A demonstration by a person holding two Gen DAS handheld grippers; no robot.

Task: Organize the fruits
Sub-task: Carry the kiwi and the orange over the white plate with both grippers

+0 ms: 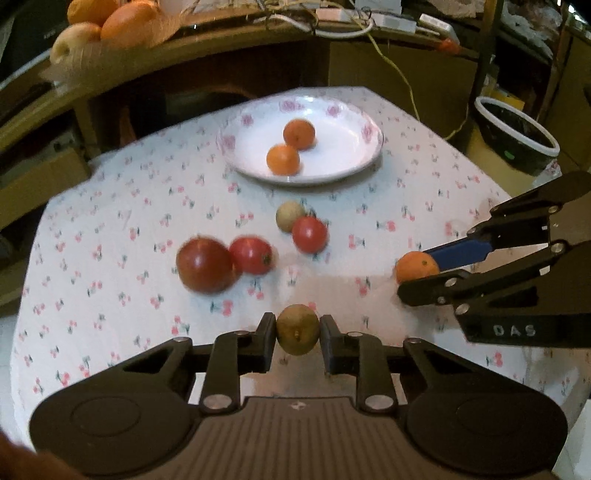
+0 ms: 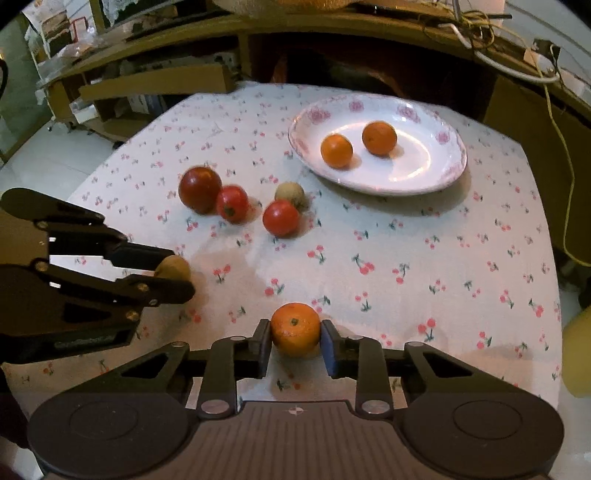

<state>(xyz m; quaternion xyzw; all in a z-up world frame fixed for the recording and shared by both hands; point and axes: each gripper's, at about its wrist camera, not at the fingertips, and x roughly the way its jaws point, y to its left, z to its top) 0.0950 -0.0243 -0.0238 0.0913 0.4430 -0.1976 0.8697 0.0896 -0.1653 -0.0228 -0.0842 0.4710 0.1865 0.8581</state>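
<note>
My left gripper point(image 1: 297, 328) is shut on a small brown-green fruit point(image 1: 297, 334) above the near part of the table; it also shows at the left of the right wrist view point(image 2: 173, 275). My right gripper point(image 2: 294, 332) is shut on a small orange point(image 2: 294, 328), which also shows in the left wrist view point(image 1: 416, 266). A white floral plate point(image 1: 347, 155) point(image 2: 417, 173) at the far side holds two oranges point(image 1: 291, 146) point(image 2: 356, 144). On the cloth lie a dark red apple point(image 1: 204, 264) point(image 2: 199, 189), two red tomatoes point(image 1: 309, 233) point(image 2: 280, 218) and another brown-green fruit point(image 1: 290, 216) point(image 2: 290, 194).
The table has a white cherry-print cloth point(image 2: 406, 258). A wooden shelf point(image 1: 221, 48) behind holds a bag of large fruit point(image 1: 110, 26) and cables. A dark bin point(image 1: 517, 136) stands at the right beyond the table edge.
</note>
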